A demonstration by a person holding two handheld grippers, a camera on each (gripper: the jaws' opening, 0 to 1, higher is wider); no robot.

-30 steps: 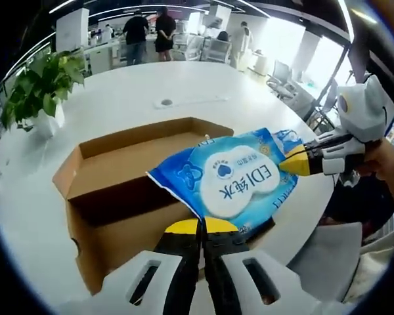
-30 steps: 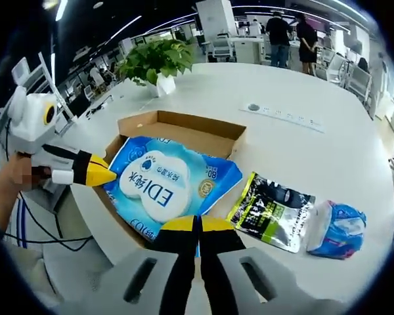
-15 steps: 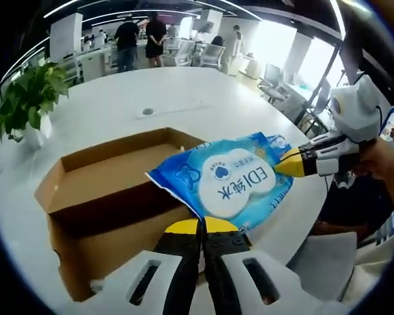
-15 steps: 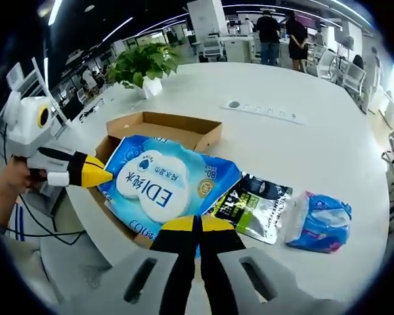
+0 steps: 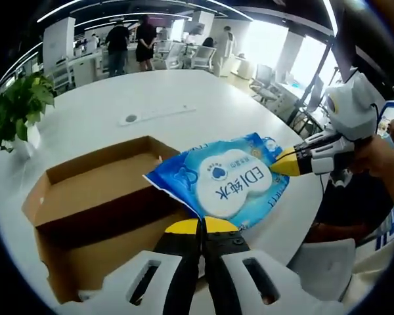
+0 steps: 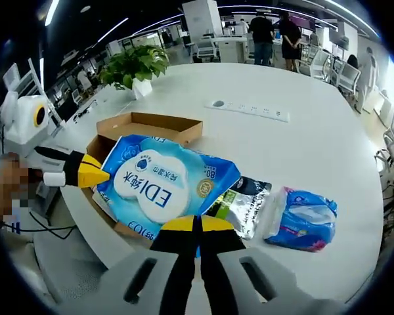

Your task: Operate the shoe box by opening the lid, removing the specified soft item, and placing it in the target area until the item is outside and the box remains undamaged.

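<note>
**Blue wipes pack held up between both grippers**

Closest in, the left gripper (image 5: 201,227) has its yellow-tipped jaws pressed together on the near edge of the blue wipes pack (image 5: 223,181), and the right gripper (image 6: 197,225) pinches the opposite edge the same way. The pack hangs stretched between them, lifted above the open shoe box (image 5: 85,210) and partly over its edge, label side up. In the right gripper view the box's brown cardboard (image 6: 148,123) shows beneath and behind the pack. Just beside the box on the white round table (image 6: 302,151) lies a dark packet with green print (image 6: 243,203), and next to that a clear bag with blue contents (image 6: 301,218). Further along the tabletop sits a white power strip (image 6: 248,110). A potted plant (image 6: 132,65) stands at the table's far edge. Beyond it, people (image 6: 276,36) stand among office desks.
</note>
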